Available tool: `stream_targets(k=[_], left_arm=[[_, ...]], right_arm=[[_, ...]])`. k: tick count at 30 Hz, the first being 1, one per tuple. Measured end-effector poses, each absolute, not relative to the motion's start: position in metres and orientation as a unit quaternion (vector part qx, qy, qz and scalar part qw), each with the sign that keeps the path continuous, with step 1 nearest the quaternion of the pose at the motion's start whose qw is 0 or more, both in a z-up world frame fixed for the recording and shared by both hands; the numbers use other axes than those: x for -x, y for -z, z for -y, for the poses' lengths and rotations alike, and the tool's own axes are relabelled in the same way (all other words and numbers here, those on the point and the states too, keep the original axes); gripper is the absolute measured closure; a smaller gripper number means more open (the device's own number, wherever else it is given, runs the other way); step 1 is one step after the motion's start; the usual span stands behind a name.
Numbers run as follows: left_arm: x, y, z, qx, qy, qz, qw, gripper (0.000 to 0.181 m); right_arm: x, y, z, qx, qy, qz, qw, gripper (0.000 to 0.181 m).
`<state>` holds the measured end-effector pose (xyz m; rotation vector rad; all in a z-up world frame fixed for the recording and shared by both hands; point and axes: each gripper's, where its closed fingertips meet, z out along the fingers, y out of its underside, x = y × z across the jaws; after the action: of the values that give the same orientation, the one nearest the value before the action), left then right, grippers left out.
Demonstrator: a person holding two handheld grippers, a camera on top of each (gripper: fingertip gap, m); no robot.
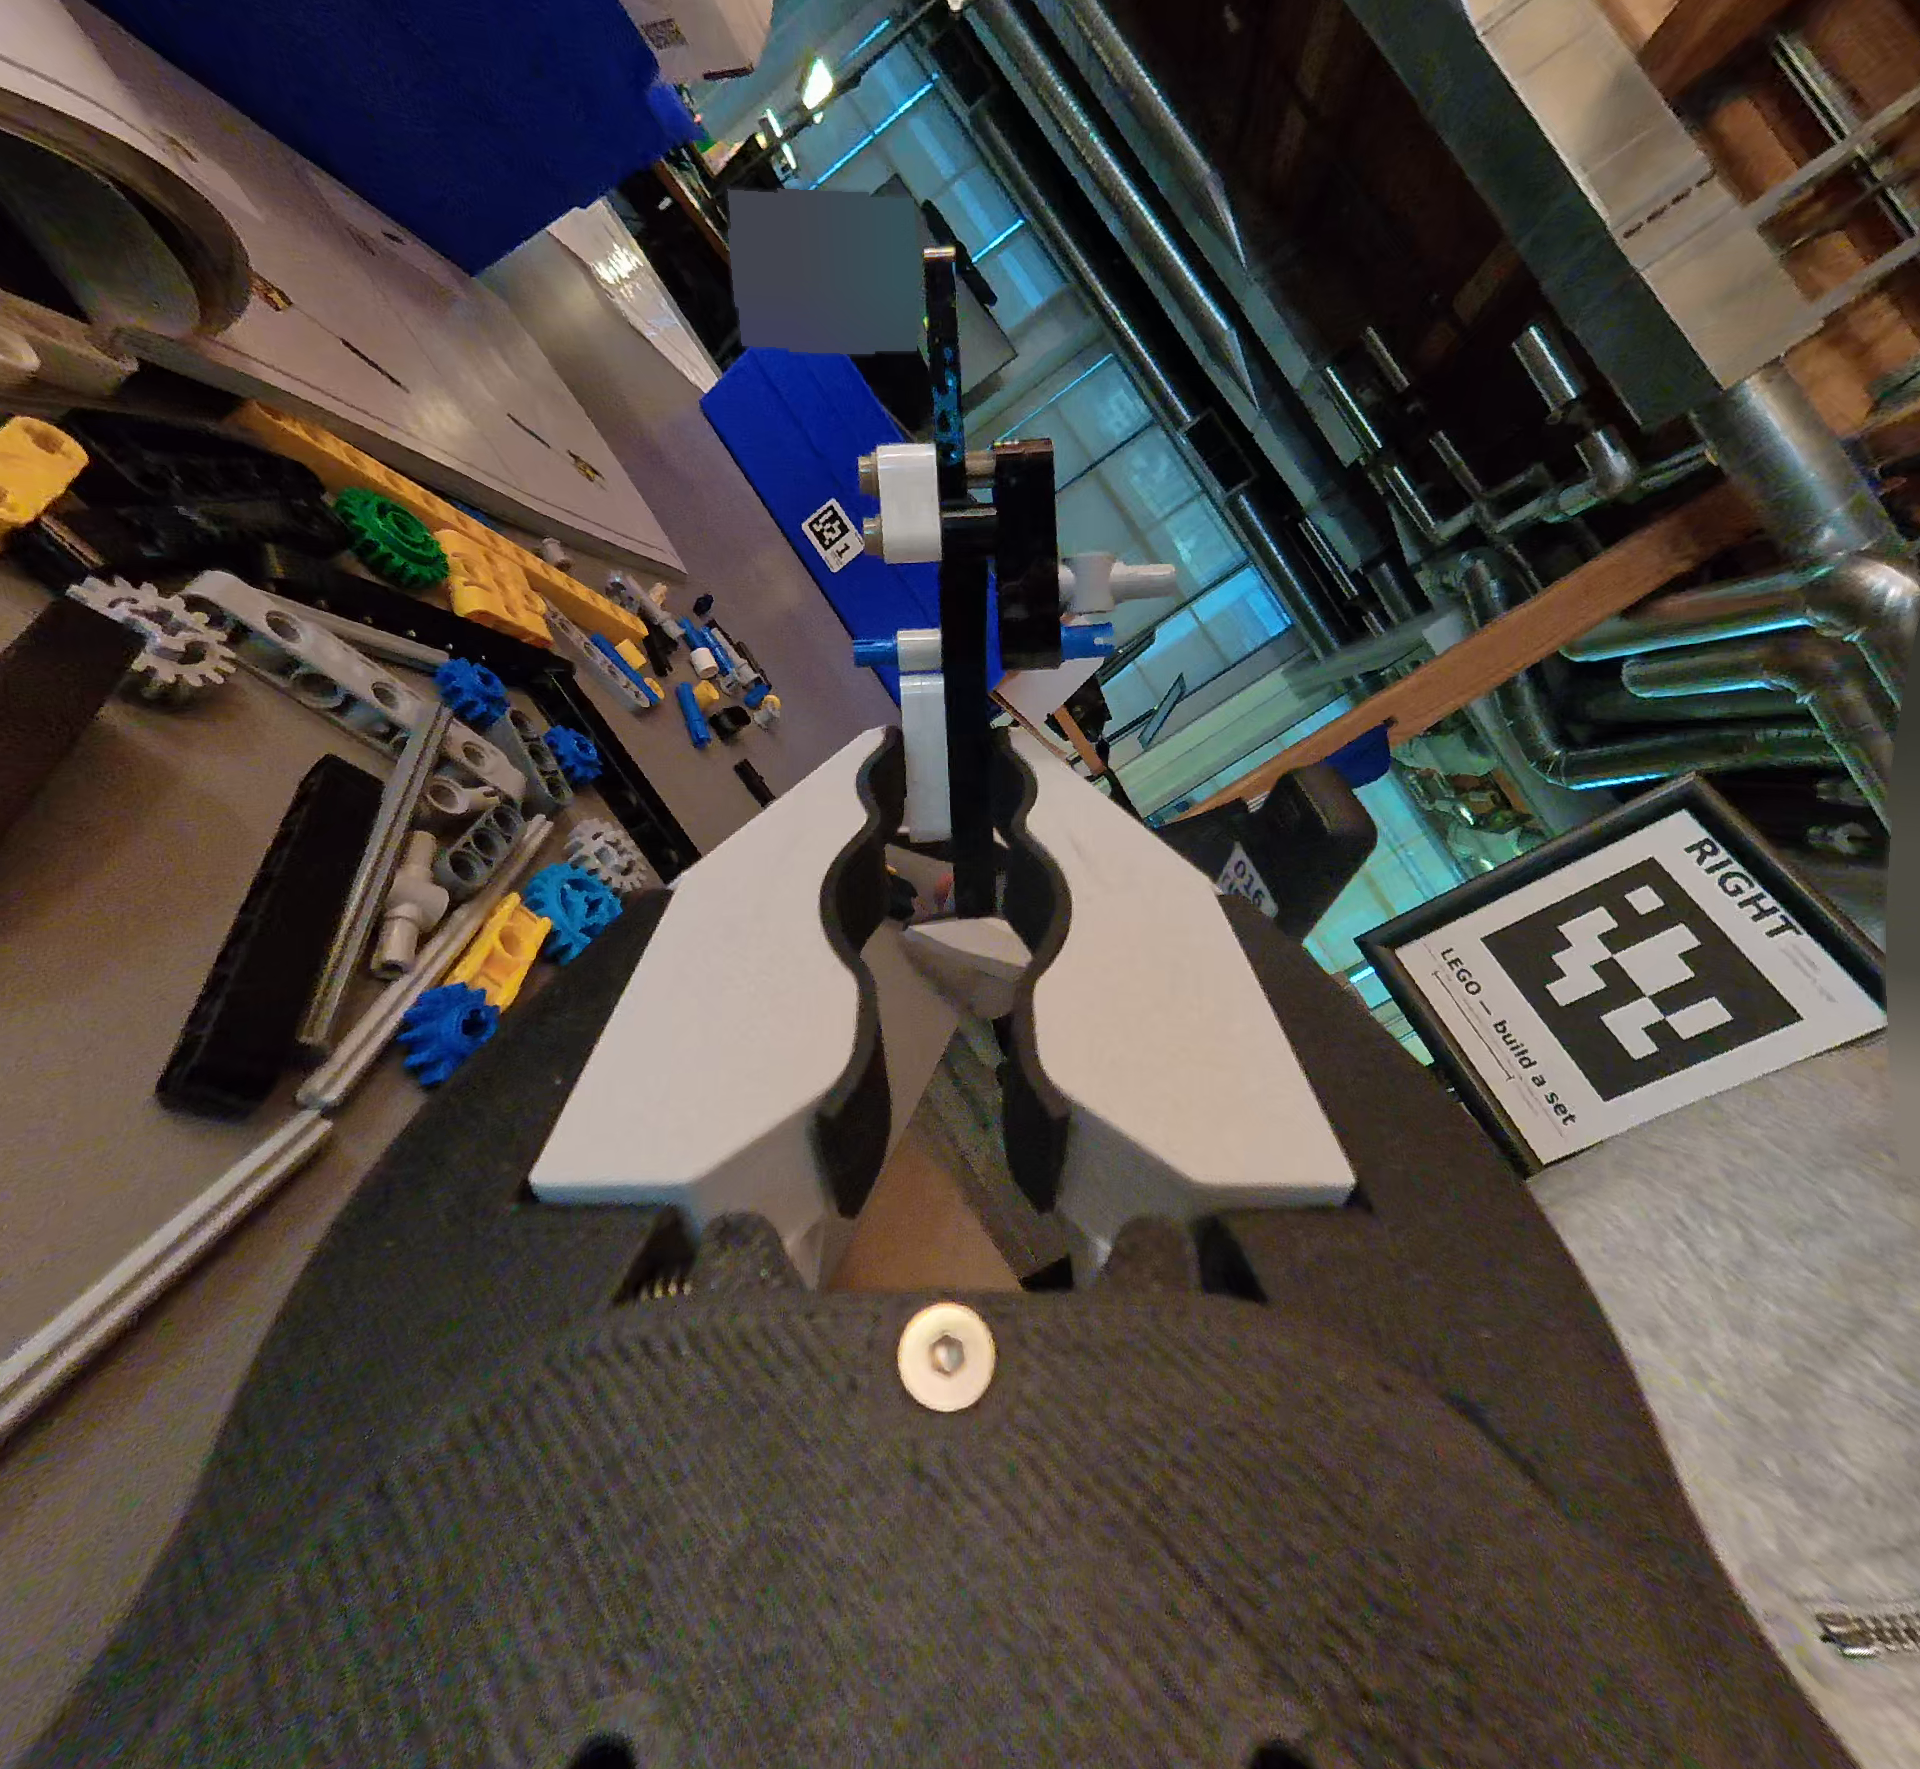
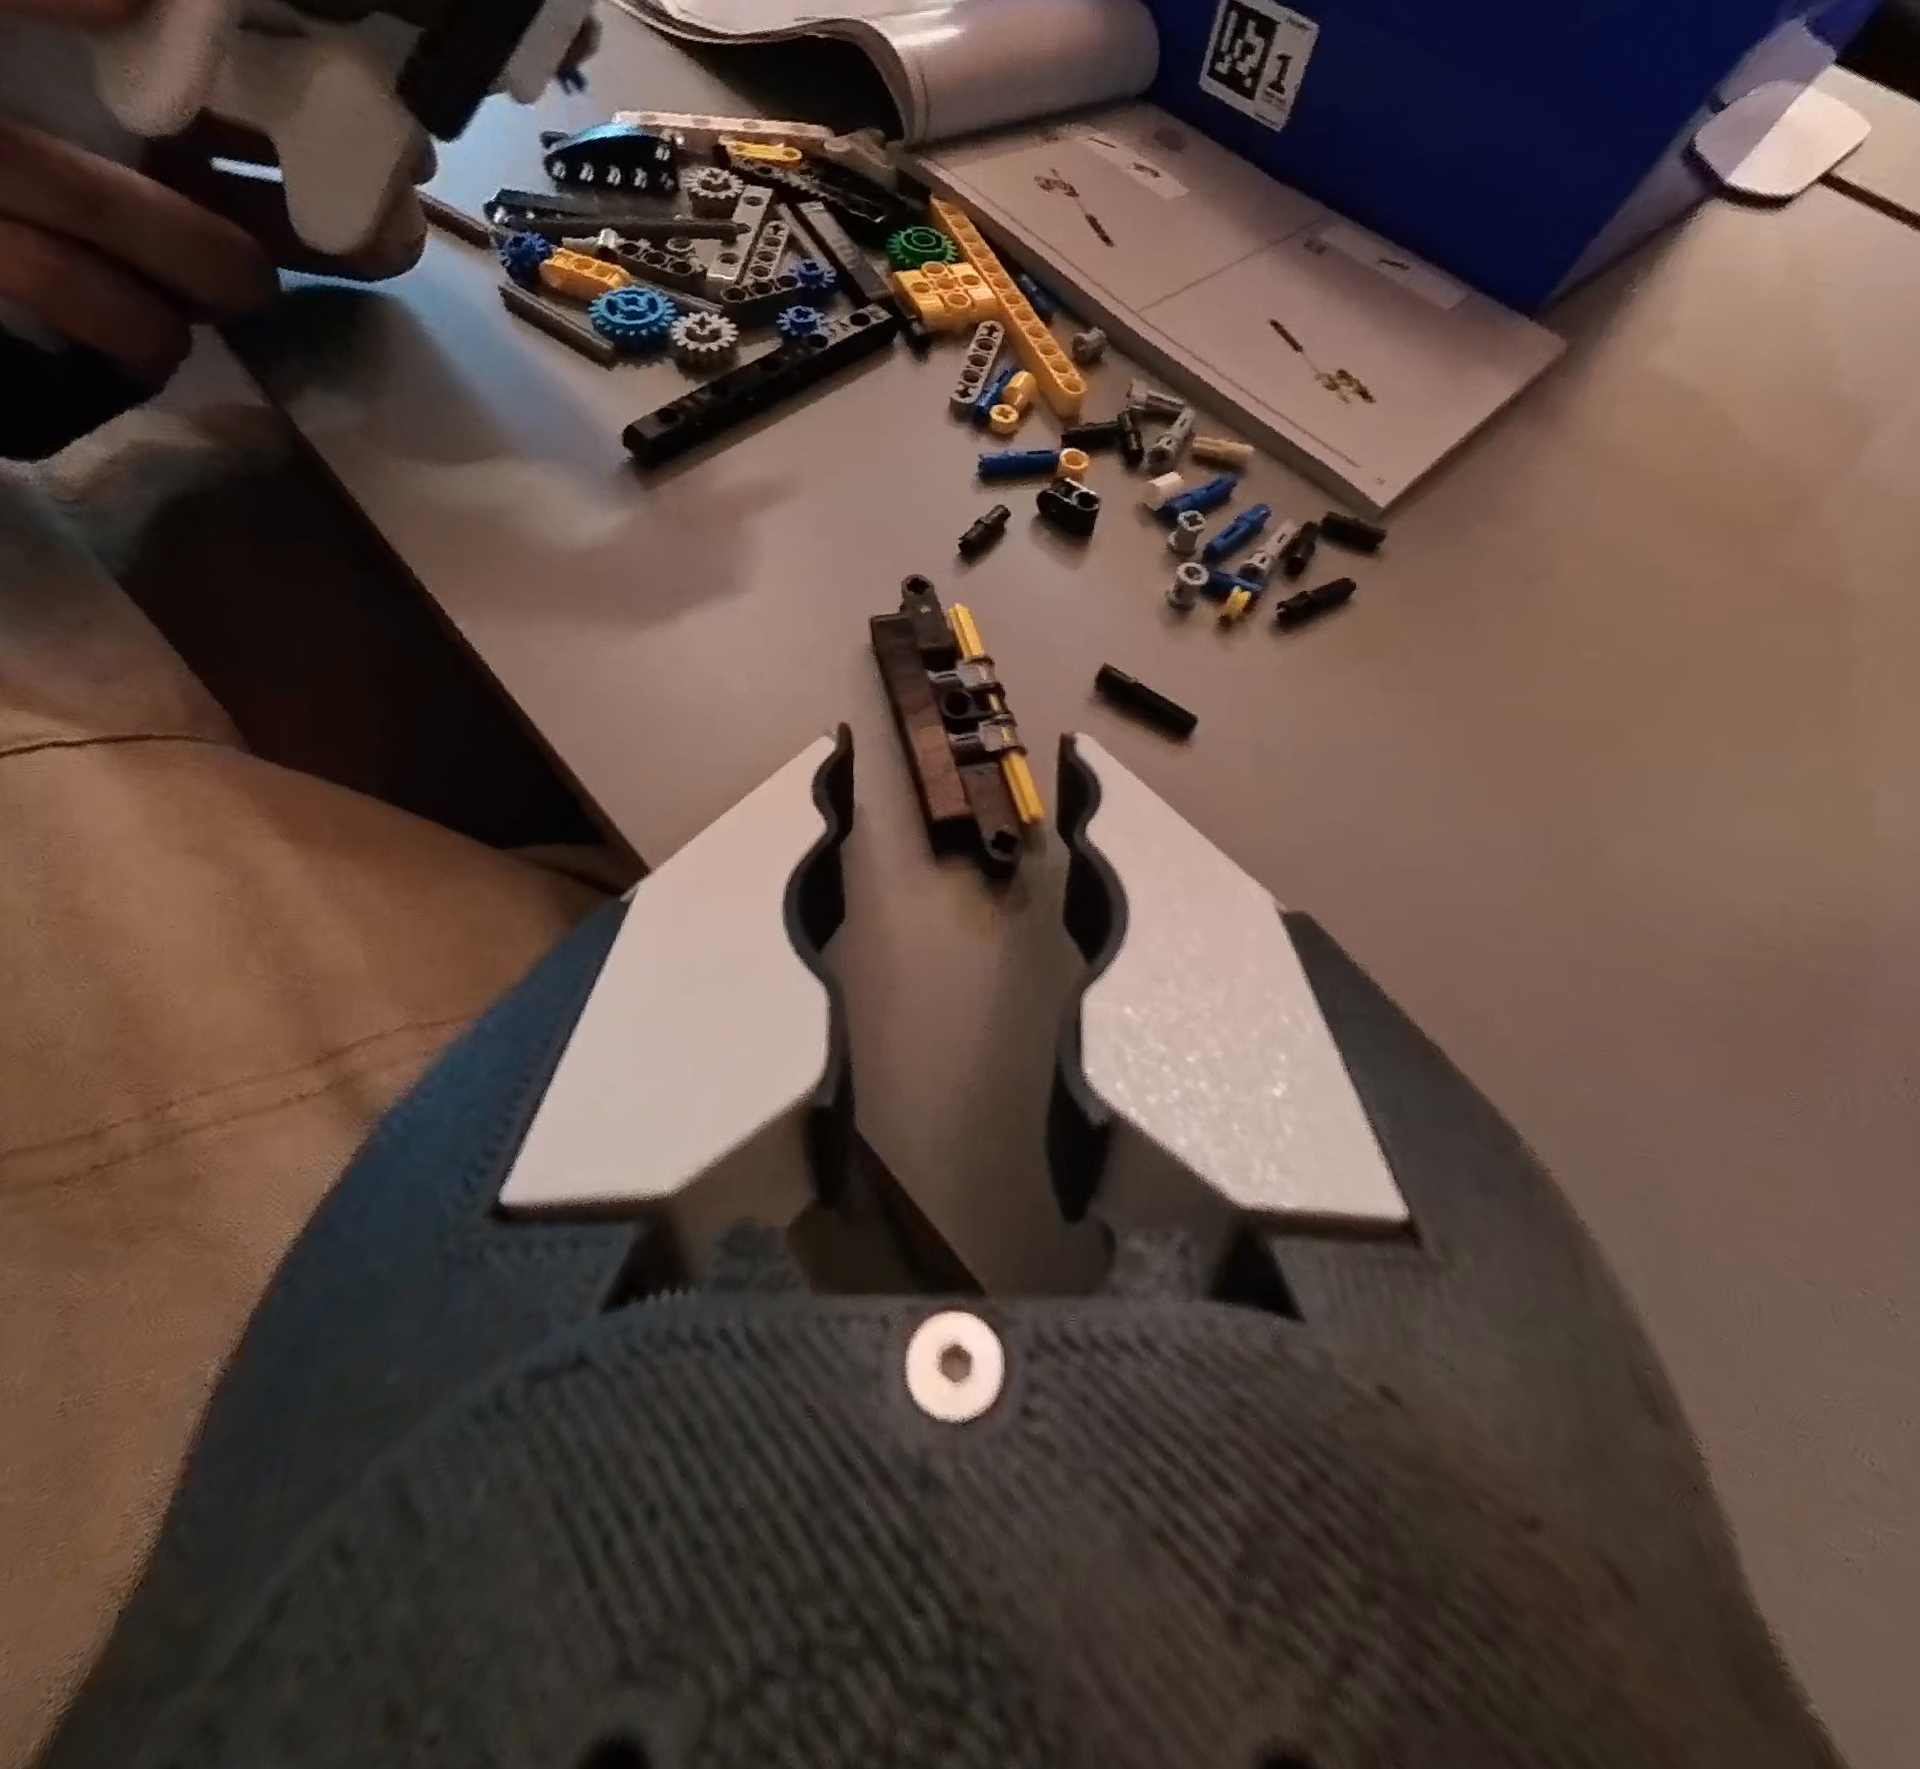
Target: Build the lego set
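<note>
The left gripper (image 1: 951, 763) is pinched tight on a tall black, white and blue lego build (image 1: 961, 597) held up in the air, its bottom hidden, while the right gripper (image 2: 954, 753) hangs wide apart over a small black and yellow lego piece (image 2: 961, 722) on the grey worktop (image 2: 1558, 784).

1. both grippers look 3d printed: a dark ribbed body with layer lines, and one silver hex screw (image 1: 945, 1356) dead centre near the bottom of the frame.
2. left gripper (image 1: 951, 784) has pale grey wedge fingers (image 1: 727, 971) with wavy black inner pads.
3. right gripper (image 2: 956, 784) is the same build, fingers (image 2: 686, 1023) light grey, body more blue-grey.
4. person wears tan trousers (image 2: 208, 992), lower left of the right wrist view.
</note>
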<state>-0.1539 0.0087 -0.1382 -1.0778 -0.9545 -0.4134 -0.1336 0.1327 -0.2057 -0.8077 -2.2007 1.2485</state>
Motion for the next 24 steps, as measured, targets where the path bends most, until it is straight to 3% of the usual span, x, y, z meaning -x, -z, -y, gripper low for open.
stream_targets(k=[8, 13, 24], left_arm=[[0.151, 0.14, -0.013, 0.506, 0.176, 0.427, 0.729, 0.167], [0.149, 0.14, -0.015, 0.51, 0.177, 0.424, 0.727, 0.167], [0.147, 0.145, -0.02, 0.549, 0.136, 0.411, 0.715, 0.167]], right_arm=[[0.134, 0.213, -0.132, 0.313, -0.385, 0.839, 0.224, 0.14], [0.132, 0.215, -0.13, 0.338, -0.41, 0.831, 0.164, 0.158], [0.127, 0.207, -0.117, 0.379, -0.418, 0.815, 0.131, 0.16]])
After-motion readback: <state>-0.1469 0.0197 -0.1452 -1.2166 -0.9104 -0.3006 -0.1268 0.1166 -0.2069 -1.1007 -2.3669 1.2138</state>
